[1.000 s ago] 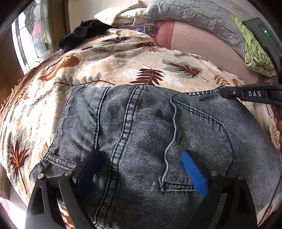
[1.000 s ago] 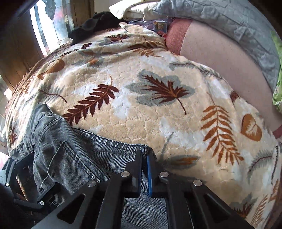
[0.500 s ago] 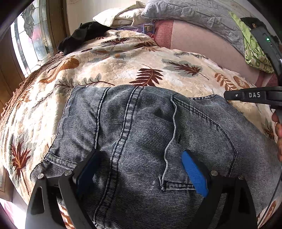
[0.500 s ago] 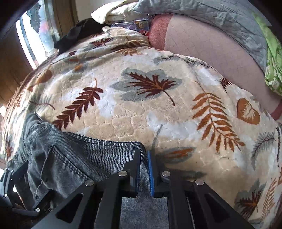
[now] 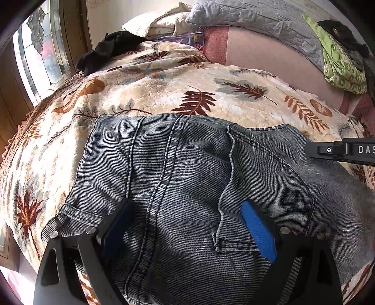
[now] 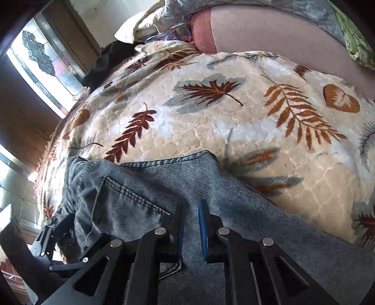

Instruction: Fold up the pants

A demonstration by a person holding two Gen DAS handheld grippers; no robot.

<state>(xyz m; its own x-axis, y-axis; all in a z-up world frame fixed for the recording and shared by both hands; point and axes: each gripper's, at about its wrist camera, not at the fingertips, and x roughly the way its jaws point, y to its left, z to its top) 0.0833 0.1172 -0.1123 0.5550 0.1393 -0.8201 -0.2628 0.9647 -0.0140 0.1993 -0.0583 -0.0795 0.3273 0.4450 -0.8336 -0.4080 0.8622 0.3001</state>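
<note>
Grey-blue denim pants (image 5: 187,187) lie folded on a leaf-print blanket (image 5: 164,89), seat and back pocket up. My left gripper (image 5: 185,211) is open, its fingers wide apart just above the waistband area. My right gripper (image 6: 191,206) shows a narrow gap between its blue pads and hovers over the pants (image 6: 145,187) near their far edge; the cloth lies flat below it, not pinched. The right gripper's black tip (image 5: 339,150) also shows at the right edge of the left wrist view.
The blanket (image 6: 234,117) covers a bed. Pillows and a grey quilt (image 5: 246,18) lie at the head, with a black garment (image 5: 105,49) and a green cloth (image 5: 342,63). A stained-glass window (image 5: 39,54) is on the left.
The right gripper has let go of the pants' edge, opened slightly and drawn back over the denim. The edge now lies flat on the blanket. The left gripper has hardly moved.
</note>
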